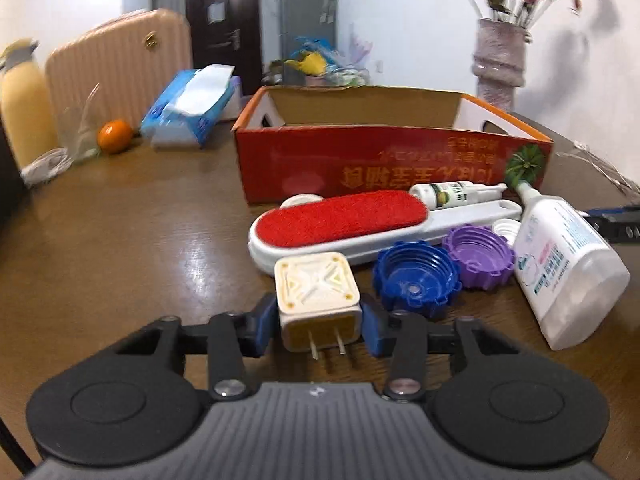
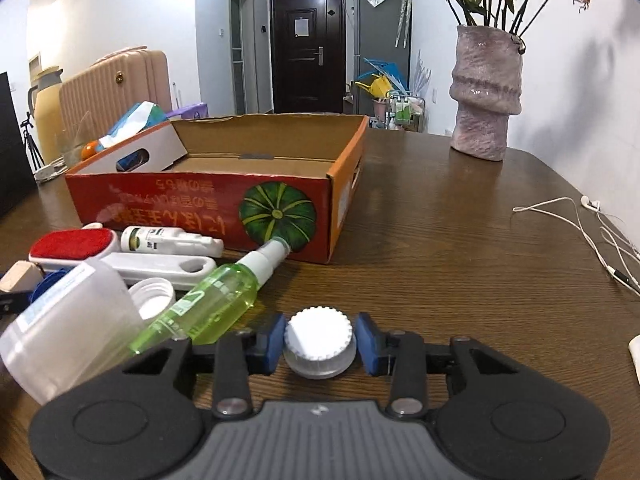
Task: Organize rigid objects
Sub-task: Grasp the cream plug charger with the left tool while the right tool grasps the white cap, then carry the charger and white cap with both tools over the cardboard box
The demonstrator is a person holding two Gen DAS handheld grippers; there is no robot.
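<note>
our left tongs [image 1: 320, 322] pinch the cream plug adapter [image 1: 316, 298] by its flat sides, just in front of the red cardboard box [image 1: 360, 160]; it looks light, stiff and smooth, prongs toward us. our right tongs [image 2: 320, 344] flank the ridged white cap [image 2: 319, 340] near the box's corner; whether they are gripping it yet, we cannot tell. the cap's knurled rim should give a sure hold.

The left gripper [image 1: 320, 322] has a ribbed grey body flanked by two round black housings, each with a raised disc. Black linkage bars fastened with silver screws run out to blue pads [image 1: 262, 326] at the fingertips. The right gripper [image 2: 320, 344] is built alike: grey ribbed centre with a small pale mark, black arms, silver screws, blue pads [image 2: 368, 344].
</note>
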